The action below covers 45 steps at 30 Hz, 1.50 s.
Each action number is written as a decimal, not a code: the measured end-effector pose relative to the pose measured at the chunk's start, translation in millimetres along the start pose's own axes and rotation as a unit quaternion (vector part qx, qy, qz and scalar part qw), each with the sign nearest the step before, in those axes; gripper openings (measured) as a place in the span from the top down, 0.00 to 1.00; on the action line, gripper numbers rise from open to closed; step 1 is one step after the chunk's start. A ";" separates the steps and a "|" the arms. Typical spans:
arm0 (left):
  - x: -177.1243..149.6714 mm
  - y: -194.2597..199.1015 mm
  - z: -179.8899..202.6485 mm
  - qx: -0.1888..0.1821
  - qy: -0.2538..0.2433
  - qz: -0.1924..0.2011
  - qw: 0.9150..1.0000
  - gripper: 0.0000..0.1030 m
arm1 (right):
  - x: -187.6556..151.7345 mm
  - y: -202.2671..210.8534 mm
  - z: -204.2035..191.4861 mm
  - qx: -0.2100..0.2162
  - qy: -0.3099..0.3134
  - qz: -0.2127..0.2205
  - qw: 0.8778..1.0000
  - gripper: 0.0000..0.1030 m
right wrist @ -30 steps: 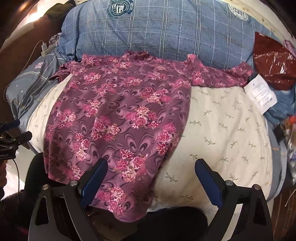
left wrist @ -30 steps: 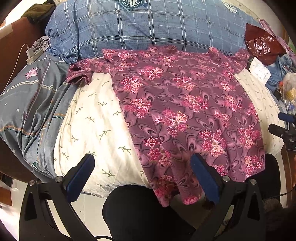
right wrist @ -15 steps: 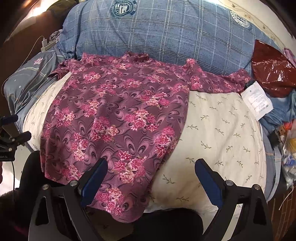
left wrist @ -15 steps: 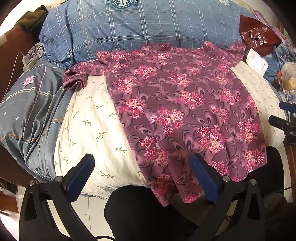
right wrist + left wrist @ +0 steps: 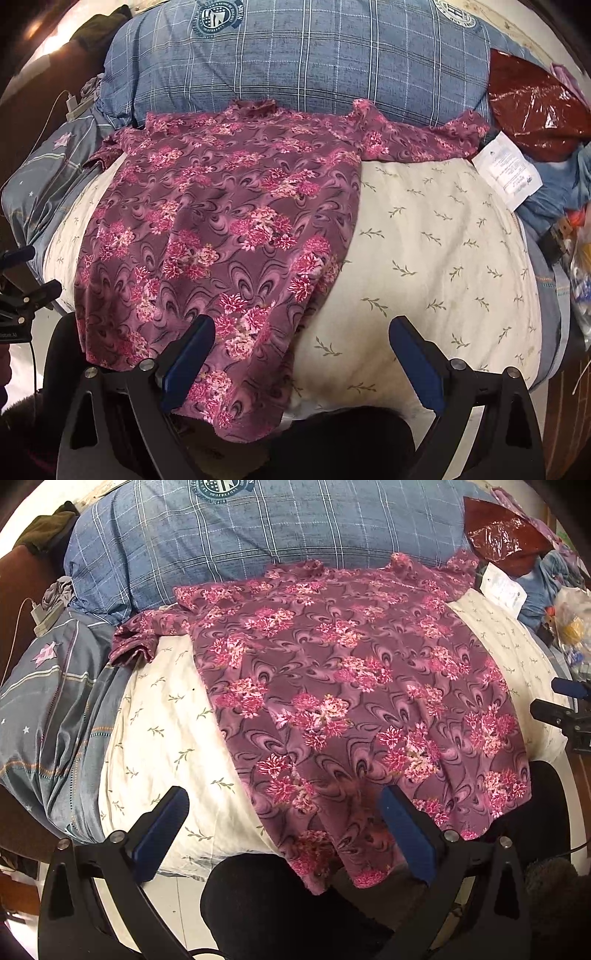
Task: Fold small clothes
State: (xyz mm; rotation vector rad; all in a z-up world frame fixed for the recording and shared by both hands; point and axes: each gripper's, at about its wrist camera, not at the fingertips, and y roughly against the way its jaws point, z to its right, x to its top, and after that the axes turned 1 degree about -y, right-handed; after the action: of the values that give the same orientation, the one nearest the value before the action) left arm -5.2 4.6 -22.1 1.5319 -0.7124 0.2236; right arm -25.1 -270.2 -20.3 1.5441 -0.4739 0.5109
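Observation:
A purple shirt with pink flowers [image 5: 343, 686] lies spread flat on a cream leaf-print cushion [image 5: 159, 738], collar towards the far side, hem hanging over the near edge. It also shows in the right wrist view [image 5: 221, 229]. My left gripper [image 5: 284, 812] is open and empty, hovering over the shirt's lower left edge. My right gripper [image 5: 301, 339] is open and empty over the shirt's lower right edge. The right gripper's tips show at the right edge of the left wrist view [image 5: 565, 709].
A blue plaid pillow [image 5: 258, 535] lies behind the shirt. A grey star-print quilt [image 5: 48, 701] is at the left. A red plastic bag [image 5: 532, 107], a white paper label [image 5: 509, 173] and loose clutter lie at the right. My dark-clothed legs [image 5: 288, 904] are below.
Both grippers have moved forward and slightly down towards the shirt's hem, which looks larger now. The shirt has not moved and both grippers stay open.

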 end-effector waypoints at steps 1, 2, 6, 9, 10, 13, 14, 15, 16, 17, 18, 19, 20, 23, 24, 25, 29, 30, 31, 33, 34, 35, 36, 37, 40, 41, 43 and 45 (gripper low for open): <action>0.3 -1.0 0.1 0.000 0.000 -0.001 1.000 0.00 | -0.2 -0.9 0.6 0.000 -0.001 -0.001 1.000 0.07; 0.5 -2.1 0.1 0.000 0.000 -0.003 1.000 0.00 | -0.1 -2.1 1.4 0.001 -0.003 -0.003 1.000 0.07; 0.6 -5.7 0.4 -0.003 0.001 -0.007 1.000 0.00 | -0.4 -4.6 1.8 0.008 -0.006 -0.006 1.000 0.07; 0.9 -7.9 0.9 -0.006 0.001 -0.009 1.000 0.00 | -0.6 -5.9 1.0 0.008 -0.004 -0.005 1.000 0.07; 1.0 -8.6 1.0 -0.007 0.001 -0.010 1.000 0.00 | -0.5 -6.4 0.9 0.007 -0.003 -0.005 1.000 0.07; 1.2 -10.9 0.4 -0.010 0.004 -0.014 1.000 0.00 | -0.3 -6.9 1.5 0.006 -0.006 -0.005 1.000 0.07; 1.1 -11.4 0.1 -0.010 0.005 -0.015 1.000 0.00 | -0.3 -7.8 2.8 0.005 -0.007 -0.005 1.000 0.07; 1.1 -12.0 -0.5 -0.009 0.006 -0.016 1.000 0.00 | -0.4 -8.6 4.5 0.005 -0.011 -0.005 1.000 0.07; 1.2 -12.7 -1.8 -0.009 0.009 -0.016 1.000 0.00 | -0.6 -9.3 6.9 0.005 -0.016 -0.006 1.000 0.07; 1.4 -13.4 -3.9 -0.011 0.013 -0.018 1.000 0.00 | -0.7 -10.0 10.2 0.007 -0.023 -0.006 1.000 0.07; 1.8 -14.5 -7.7 -0.013 0.020 -0.020 1.000 0.00 | -0.8 -10.6 13.6 0.009 -0.030 -0.007 0.999 0.07; 2.1 -15.3 -10.4 -0.014 0.025 -0.021 0.999 0.00 | -1.0 -11.6 17.9 0.009 -0.039 -0.008 0.999 0.07; 3.5 -16.9 -16.4 -0.014 0.035 -0.024 0.999 0.00 | -1.5 -12.8 22.3 0.011 -0.050 -0.011 0.999 0.07; 6.9 -20.1 -42.1 -0.006 0.076 -0.027 0.997 0.00 | -3.7 -17.1 37.3 0.025 -0.086 -0.018 0.996 0.07; 7.8 -21.4 -51.3 -0.004 0.092 -0.030 0.995 0.00 | -4.8 -18.7 41.5 0.031 -0.096 -0.019 0.995 0.07; 9.1 -25.2 -64.6 -0.004 0.114 -0.038 0.993 0.00 | -6.0 -21.0 46.1 0.039 -0.108 -0.020 0.993 0.08; 7.7 -44.9 -88.3 -0.006 0.161 -0.078 0.984 0.00 | -10.0 -33.1 58.2 0.074 -0.149 -0.030 0.986 0.09; 5.4 -48.8 -90.7 -0.012 0.170 -0.085 0.982 0.00 | -11.1 -36.1 59.5 0.083 -0.157 -0.032 0.984 0.09; 2.4 -53.7 -91.8 -0.023 0.180 -0.095 0.979 0.00 | -12.6 -38.8 61.1 0.094 -0.167 -0.035 0.981 0.10; -3.3 -63.6 -88.1 -0.053 0.191 -0.116 0.973 0.00 | -14.6 -46.9 62.8 0.123 -0.186 -0.043 0.974 0.14; -5.8 -69.8 -83.2 -0.071 0.194 -0.129 0.970 0.00 | -15.8 -51.5 62.2 0.140 -0.195 -0.048 0.970 0.18; -6.7 -72.9 -79.4 -0.082 0.195 -0.137 0.968 0.00 | -16.8 -55.3 60.7 0.154 -0.200 -0.052 0.966 0.20; -7.5 -75.6 -74.9 -0.090 0.194 -0.143 0.966 0.00 | -17.5 -60.1 58.3 0.170 -0.205 -0.058 0.962 0.22; -7.9 -79.6 -69.7 -0.098 0.192 -0.150 0.965 0.00 | -18.1 -65.4 54.9 0.182 -0.207 -0.065 0.959 0.23; -10.2 -88.1 -61.9 -0.114 0.203 -0.165 0.959 0.00 | -21.1 -76.8 46.5 0.193 -0.201 -0.077 0.957 0.30; -10.8 -89.7 -60.5 -0.120 0.207 -0.168 0.956 0.02 | -21.3 -75.9 45.4 0.194 -0.198 -0.070 0.958 0.31; -11.1 -91.9 -55.6 -0.122 0.210 -0.164 0.956 0.20 | -21.6 -73.7 44.5 0.218 -0.197 -0.061 0.954 0.59; -10.5 -87.0 -51.9 -0.106 0.198 -0.150 0.963 0.47 | -22.0 -76.5 40.9 0.213 -0.189 -0.070 0.956 0.89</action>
State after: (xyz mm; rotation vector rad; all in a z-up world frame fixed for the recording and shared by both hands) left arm 49.5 51.5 -94.1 1.3157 -0.1771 0.2093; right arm 3.1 -308.7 -96.1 2.0927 -0.5630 0.2097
